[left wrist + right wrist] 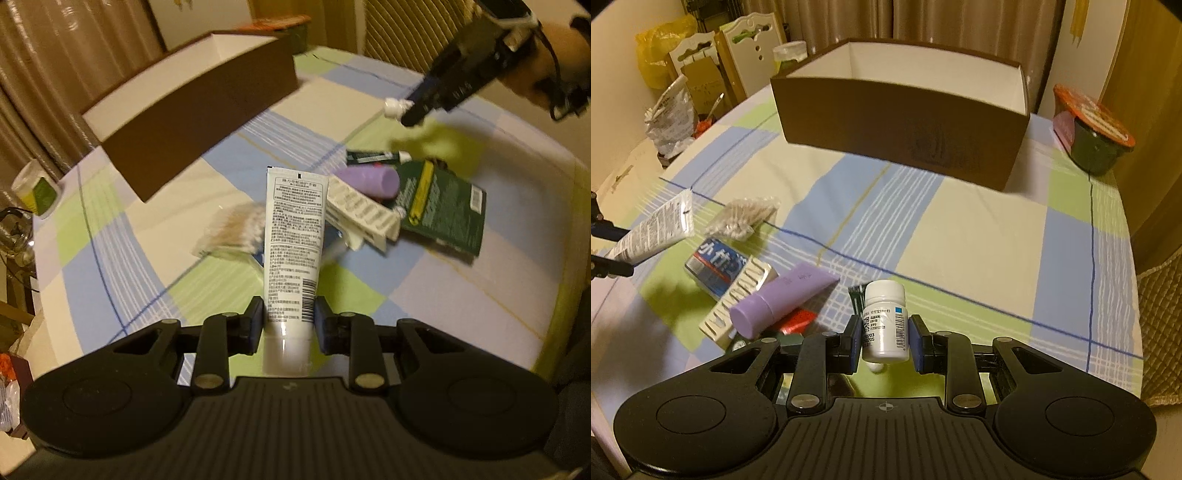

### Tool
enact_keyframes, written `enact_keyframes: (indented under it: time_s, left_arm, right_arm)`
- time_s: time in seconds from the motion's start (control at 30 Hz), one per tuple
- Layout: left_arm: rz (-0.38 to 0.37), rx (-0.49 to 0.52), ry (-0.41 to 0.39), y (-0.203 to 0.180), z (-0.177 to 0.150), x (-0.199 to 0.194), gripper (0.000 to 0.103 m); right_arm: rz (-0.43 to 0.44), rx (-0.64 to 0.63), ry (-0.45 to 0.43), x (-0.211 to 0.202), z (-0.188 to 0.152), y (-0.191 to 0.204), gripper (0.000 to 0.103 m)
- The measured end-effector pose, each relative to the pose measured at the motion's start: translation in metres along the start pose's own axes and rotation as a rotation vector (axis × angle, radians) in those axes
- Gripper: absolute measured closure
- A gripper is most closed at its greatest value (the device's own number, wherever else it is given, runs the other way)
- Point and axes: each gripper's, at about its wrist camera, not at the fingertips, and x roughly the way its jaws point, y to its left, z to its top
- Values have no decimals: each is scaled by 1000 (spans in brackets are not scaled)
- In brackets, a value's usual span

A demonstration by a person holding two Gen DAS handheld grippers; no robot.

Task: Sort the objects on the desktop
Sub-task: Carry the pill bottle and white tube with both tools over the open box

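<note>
Left claw (pixel 289 325) clamped low on white tube (pixel 293 236), right claw (pixel 885 341) pinching white pill bottle (pixel 885 317), both lifted off the table (pixel 979 236) short of the brown box (pixel 905 122); tube likely to swing, bottle to slip.

The box (pixel 901 122) stands behind the heaped tubes (pixel 783 299).

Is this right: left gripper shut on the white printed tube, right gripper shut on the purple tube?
Not quite. The left gripper is shut on the white printed tube, but the right gripper is shut on a small white plastic pill bottle, as the right wrist view shows. The purple tube lies on the checked tablecloth in the pile.
</note>
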Motion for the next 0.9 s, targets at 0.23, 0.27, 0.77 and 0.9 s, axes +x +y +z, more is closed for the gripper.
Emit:
enact_keyframes:
  time_s: [0.23, 0.27, 0.77, 0.9]
  left_arm:
    - [40, -24, -56, 14, 23, -5, 79]
    - [43, -33, -66, 18, 28, -6, 79]
    - [157, -193, -211, 105, 135, 8, 79]
    - [170, -223, -234, 126, 160, 14, 79]
  right_arm:
    - [9, -6, -57, -15, 22, 4, 77]
    - [14, -4, -70, -18, 27, 4, 77]
    - [17, -28, -297, -32, 163, -9, 77]
    - [15, -21, -314, -19, 193, -15, 77]
